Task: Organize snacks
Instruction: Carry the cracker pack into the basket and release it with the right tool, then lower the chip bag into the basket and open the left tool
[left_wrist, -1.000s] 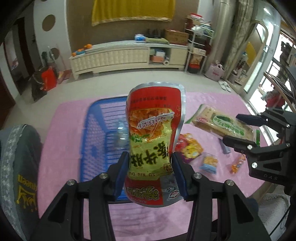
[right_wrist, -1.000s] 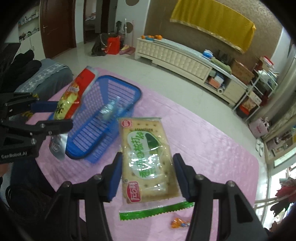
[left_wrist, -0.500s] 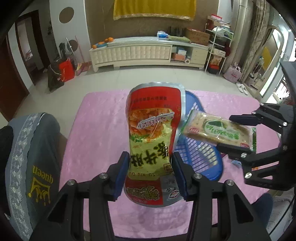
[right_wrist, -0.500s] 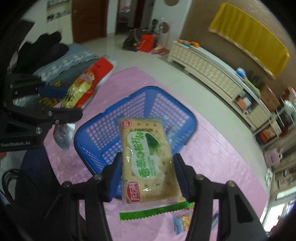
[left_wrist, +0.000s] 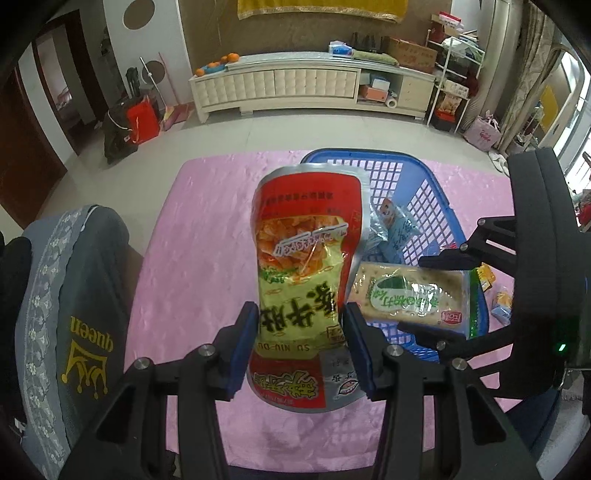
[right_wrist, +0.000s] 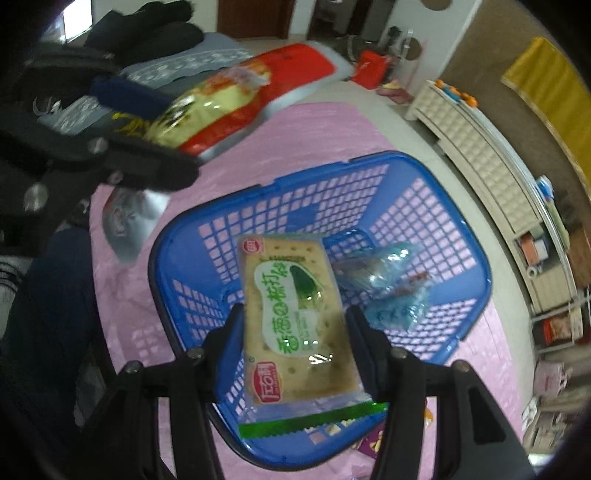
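Blue plastic mesh is forming the basket that is sitting on the pink tablecloth, with a clear bluish packet already lying inside. Directly above its opening, the right gripper is holding a cracker pack, jaws clamped on its long edges. Just beside the basket, over the cloth, the left gripper is squeezing a red and yellow chip bag at its waist, jaws pinching it upright. A few small snacks are lying loose on the cloth past the basket. Both grippers are crowding close, so they may be risking a knock if both are going for the basket together. The cracker pack, released tilted, could be catching the rim and sliding out; crackers may crack under tighter clamping.
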